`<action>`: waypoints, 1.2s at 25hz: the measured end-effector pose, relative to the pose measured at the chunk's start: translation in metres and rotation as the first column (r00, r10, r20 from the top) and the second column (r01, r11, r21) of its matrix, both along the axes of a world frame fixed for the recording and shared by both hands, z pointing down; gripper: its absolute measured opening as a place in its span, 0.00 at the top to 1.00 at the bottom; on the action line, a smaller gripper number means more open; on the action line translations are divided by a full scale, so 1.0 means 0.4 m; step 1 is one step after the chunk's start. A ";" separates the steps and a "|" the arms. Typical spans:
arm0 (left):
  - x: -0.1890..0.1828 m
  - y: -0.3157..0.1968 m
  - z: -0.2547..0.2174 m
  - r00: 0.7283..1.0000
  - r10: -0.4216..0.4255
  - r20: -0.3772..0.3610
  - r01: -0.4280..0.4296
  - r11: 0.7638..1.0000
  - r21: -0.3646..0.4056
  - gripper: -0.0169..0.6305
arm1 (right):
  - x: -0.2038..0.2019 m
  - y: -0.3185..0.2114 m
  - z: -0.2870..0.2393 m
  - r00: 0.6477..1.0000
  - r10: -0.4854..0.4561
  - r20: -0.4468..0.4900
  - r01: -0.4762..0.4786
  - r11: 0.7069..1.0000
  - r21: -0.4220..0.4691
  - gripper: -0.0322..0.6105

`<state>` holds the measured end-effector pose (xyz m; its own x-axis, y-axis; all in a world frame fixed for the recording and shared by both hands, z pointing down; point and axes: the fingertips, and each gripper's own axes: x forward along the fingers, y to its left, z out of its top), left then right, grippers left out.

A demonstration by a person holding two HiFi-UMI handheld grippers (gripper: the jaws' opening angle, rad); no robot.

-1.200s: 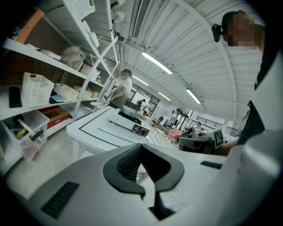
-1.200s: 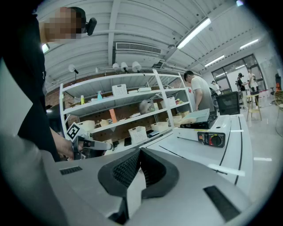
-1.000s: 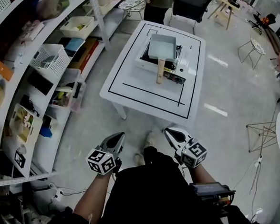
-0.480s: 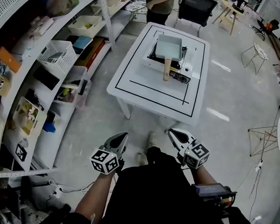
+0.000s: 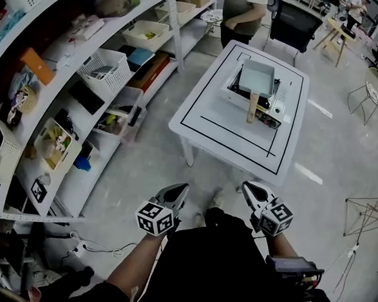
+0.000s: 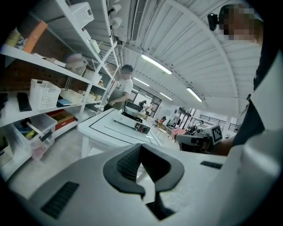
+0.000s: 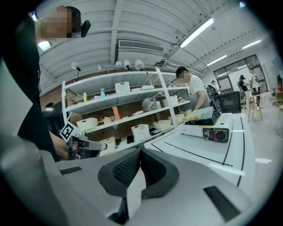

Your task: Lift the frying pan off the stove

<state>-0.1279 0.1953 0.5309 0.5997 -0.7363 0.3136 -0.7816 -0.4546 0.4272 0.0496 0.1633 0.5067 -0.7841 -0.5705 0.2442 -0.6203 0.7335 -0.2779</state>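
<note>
Standing back from the white bench (image 5: 206, 113), we hold the left gripper (image 5: 181, 190) and right gripper (image 5: 248, 187) low, fingers pressed together, empty. Our view has swung left. The frying pan (image 5: 256, 78) on the stove (image 5: 280, 102) now sits at one o'clock, unreached.

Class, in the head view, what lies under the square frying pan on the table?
A white portable stove sits under the frying pan, on the white table. Its burner is covered by the pan.

Black-clad person (image 5: 204, 269); grey left gripper (image 5: 181, 188) and right gripper (image 5: 249, 185) bear black-and-white marker cubes (image 5: 155, 218).
</note>
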 end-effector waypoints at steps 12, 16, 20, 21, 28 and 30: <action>0.033 -0.149 -0.008 0.999 0.041 0.033 -0.041 0.999 0.007 0.96 | 0.027 -0.139 0.020 1.000 0.018 0.000 -0.018 1.000 -0.015 0.91; 0.043 -0.213 -0.010 0.997 0.067 0.047 -0.067 0.998 0.013 0.96 | 0.033 -0.193 0.026 1.000 0.030 0.001 -0.030 0.999 -0.024 0.91; 0.052 -0.283 -0.017 0.995 0.079 0.058 -0.080 0.997 0.012 0.96 | 0.044 -0.253 0.028 0.999 0.043 0.001 -0.043 0.999 -0.033 0.91; 0.054 -0.299 -0.018 0.995 0.080 0.058 -0.081 0.997 0.011 0.96 | 0.048 -0.267 0.030 0.999 0.048 0.001 -0.048 0.998 -0.036 0.91; 0.077 -0.395 -0.004 0.993 0.099 0.061 -0.098 0.995 -0.018 0.96 | 0.067 -0.372 0.044 0.997 0.083 0.001 -0.083 0.995 -0.061 0.91; 0.083 -0.425 -0.002 0.993 0.100 0.065 -0.099 0.995 -0.022 0.96 | 0.078 -0.404 0.046 0.995 0.096 -0.002 -0.096 0.993 -0.062 0.91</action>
